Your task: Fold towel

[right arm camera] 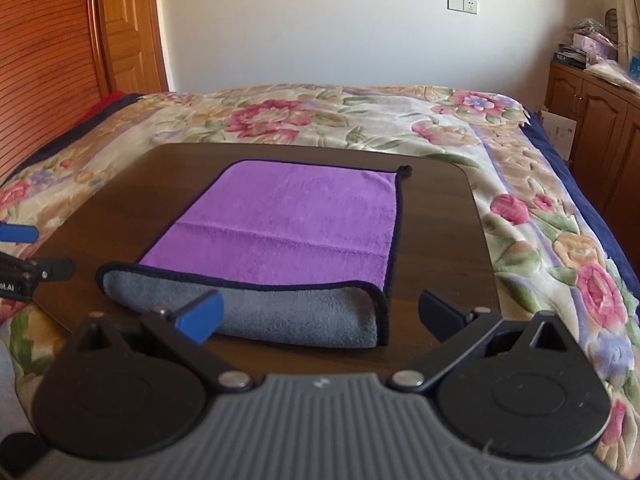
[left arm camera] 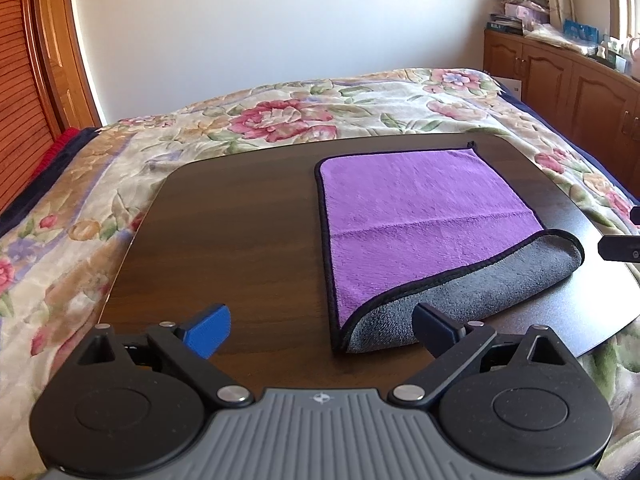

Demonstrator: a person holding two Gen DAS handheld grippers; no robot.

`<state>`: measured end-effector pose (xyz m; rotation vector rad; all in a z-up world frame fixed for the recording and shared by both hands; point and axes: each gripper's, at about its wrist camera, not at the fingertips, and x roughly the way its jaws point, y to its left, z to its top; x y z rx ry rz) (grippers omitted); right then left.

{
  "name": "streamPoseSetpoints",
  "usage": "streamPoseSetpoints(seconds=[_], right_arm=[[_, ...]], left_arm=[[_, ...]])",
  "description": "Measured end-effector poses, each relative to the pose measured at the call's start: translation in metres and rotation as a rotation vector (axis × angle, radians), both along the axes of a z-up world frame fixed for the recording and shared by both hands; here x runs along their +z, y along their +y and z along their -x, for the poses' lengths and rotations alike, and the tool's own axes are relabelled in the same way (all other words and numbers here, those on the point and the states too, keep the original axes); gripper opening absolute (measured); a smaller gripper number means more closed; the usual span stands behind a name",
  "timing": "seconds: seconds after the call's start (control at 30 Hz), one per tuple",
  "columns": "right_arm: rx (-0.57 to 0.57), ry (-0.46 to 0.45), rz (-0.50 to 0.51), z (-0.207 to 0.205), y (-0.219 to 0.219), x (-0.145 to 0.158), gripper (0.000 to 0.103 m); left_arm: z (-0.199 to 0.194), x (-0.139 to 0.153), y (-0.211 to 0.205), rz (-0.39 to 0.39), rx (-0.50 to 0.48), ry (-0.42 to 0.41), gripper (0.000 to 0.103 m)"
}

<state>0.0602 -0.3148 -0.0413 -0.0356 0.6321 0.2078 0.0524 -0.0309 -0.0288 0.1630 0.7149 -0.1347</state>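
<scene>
A purple towel [left arm camera: 420,208] with a grey underside and black trim lies on a dark wooden table [left arm camera: 224,240]. Its near edge is folded over, showing a grey band [left arm camera: 472,296]. My left gripper [left arm camera: 320,328] is open and empty, just in front of the towel's near left corner. In the right wrist view the towel [right arm camera: 288,212] lies ahead, with the grey fold [right arm camera: 280,312] nearest. My right gripper [right arm camera: 320,316] is open and empty, at the fold's near right corner. The left gripper's fingertips [right arm camera: 18,234] show at the left edge.
The table rests on a bed with a floral blanket [left arm camera: 300,112]. Wooden cabinets [left arm camera: 568,80] with clutter stand on the right, a wooden door [right arm camera: 60,40] on the left. A tip of the right gripper [left arm camera: 620,246] shows at the right edge.
</scene>
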Motion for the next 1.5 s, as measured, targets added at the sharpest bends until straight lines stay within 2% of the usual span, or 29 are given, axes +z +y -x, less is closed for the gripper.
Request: streamPoseSetpoints(seconds=[0.83,1.1,1.17,1.5], right_arm=[[0.008,0.03,0.01,-0.033,-0.008,-0.01,0.103],[0.004,0.051,0.002,-0.045,-0.013,-0.016,0.102],[0.004,0.061,0.002,-0.048,-0.014,-0.018,0.096],[-0.003,0.096,-0.011,-0.063,-0.02,-0.027,0.096]], left_arm=[[-0.028,-0.015,-0.002,0.023,0.003,0.055,0.096],[-0.039,-0.022,0.001,0.045,0.003,0.091,0.087],[-0.042,-0.024,0.002,0.06,0.003,0.104,0.085],[-0.052,-0.034,0.0,0.075,-0.011,0.145,0.07]])
